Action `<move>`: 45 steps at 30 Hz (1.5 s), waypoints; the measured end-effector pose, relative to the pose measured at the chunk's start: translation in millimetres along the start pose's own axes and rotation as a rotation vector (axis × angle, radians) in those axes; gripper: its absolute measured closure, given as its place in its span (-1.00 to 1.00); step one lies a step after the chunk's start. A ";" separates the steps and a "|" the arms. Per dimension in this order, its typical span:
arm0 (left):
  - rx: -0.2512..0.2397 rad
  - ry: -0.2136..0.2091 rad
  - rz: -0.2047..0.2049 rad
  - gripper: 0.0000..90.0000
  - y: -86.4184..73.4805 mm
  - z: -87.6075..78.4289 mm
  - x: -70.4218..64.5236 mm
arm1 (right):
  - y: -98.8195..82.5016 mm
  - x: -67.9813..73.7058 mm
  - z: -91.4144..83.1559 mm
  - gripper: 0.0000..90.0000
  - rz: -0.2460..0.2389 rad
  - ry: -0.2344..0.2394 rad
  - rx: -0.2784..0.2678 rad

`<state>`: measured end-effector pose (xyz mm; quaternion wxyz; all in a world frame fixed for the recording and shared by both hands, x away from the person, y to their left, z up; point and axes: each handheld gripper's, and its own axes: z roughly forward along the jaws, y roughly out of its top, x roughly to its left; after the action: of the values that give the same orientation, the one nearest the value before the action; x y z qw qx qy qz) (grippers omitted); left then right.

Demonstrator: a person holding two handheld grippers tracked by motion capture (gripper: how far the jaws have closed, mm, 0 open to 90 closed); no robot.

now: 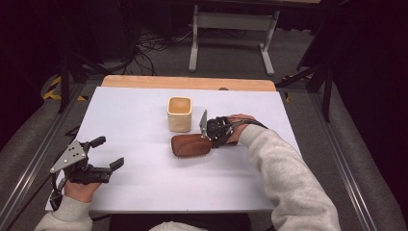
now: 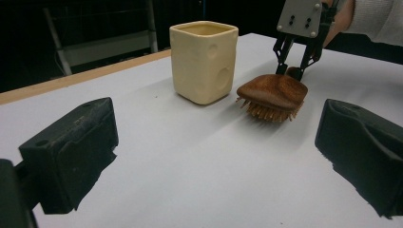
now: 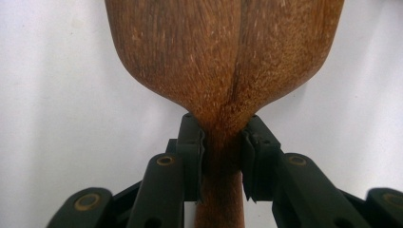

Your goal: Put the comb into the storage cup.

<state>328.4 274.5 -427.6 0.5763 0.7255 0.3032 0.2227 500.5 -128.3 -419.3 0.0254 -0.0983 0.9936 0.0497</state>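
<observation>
The right tongs (image 3: 223, 152) are clamping the neck of the brush (image 1: 191, 144), where the handle meets the wide wooden head; the pads are pressing on both sides of it. The brush is lying bristles down on the white counter (image 1: 144, 183), just in front of the cup (image 1: 179, 114) and slightly to its right, close but apart from it. The grasp looks made, so the step in hand is the pick-up, probably to put the brush into the cup. The next move is calling for a straight lift, then tipping the brush upright so that it is clearing the cup's rim, without knocking the cup. The grip is sitting on a narrow, smooth neck, so the heavy head may be swinging down once raised. The left tongs (image 1: 106, 154) are resting wide open and empty near the counter's left front, well apart from both things.
</observation>
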 end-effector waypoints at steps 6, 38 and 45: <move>0.000 0.000 0.000 -0.97 -0.1 0.3 -0.2 | -0.1 0.5 -0.1 0.62 -0.001 0.001 0.000; 0.007 0.003 -0.002 -0.97 -1.0 0.3 0.6 | -6.5 6.5 -23.1 0.63 0.136 -0.024 -0.129; 0.005 0.003 -0.001 -0.97 -1.1 0.1 0.8 | -5.0 8.7 -27.2 0.63 0.140 -0.037 -0.185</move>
<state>328.9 275.1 -428.7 0.5742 0.7263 0.3050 0.2229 491.9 -137.7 -393.2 0.0311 -0.0298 0.9885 0.1447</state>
